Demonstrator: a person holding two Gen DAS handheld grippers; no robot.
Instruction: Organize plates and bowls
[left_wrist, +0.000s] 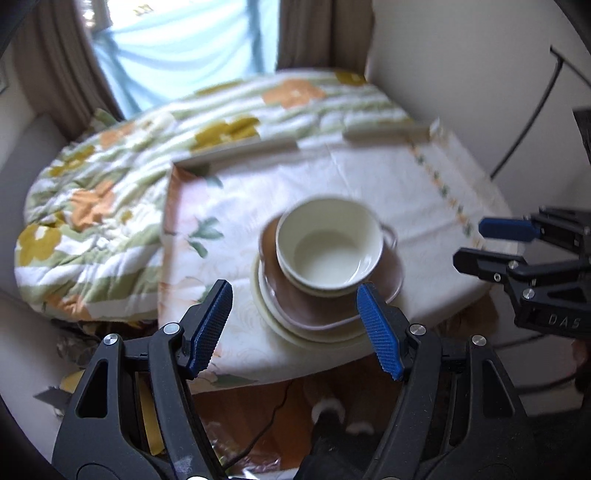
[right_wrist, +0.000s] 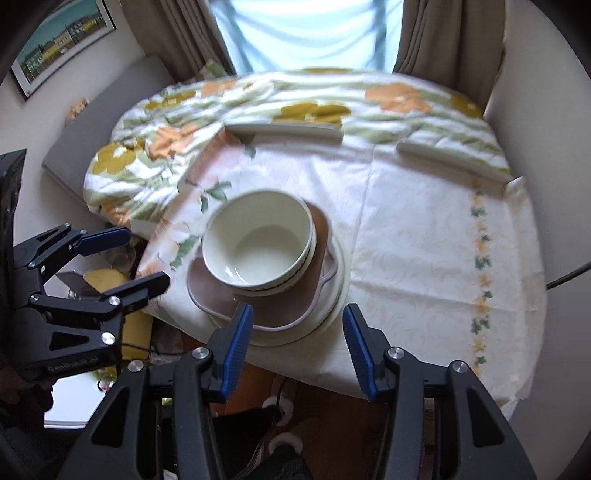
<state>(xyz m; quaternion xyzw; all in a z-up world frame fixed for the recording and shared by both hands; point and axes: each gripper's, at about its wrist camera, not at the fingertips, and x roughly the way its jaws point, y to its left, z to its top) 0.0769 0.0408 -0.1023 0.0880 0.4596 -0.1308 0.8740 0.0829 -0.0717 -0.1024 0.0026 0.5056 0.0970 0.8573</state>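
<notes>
Both the left gripper (left_wrist: 295, 326) and right gripper (right_wrist: 297, 347) tilt downward above the desk (right_wrist: 424, 240), fingers released and empty. The cream bowl (right_wrist: 258, 243) sits stacked on a brown plate (right_wrist: 280, 306) near the desk's front edge; motion blur hides the number of dishes beneath.

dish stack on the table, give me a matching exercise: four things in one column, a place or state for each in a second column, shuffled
Things:
1. cream bowl
2. brown plate
3. cream plate
4. left gripper

Places or states:
A. bottom of the stack, on the tablecloth
B. open, holding nothing
C. top of the stack
D. between the bowls and the bottom plate

Pairs: 1-C, 2-D, 3-A, 4-B
</notes>
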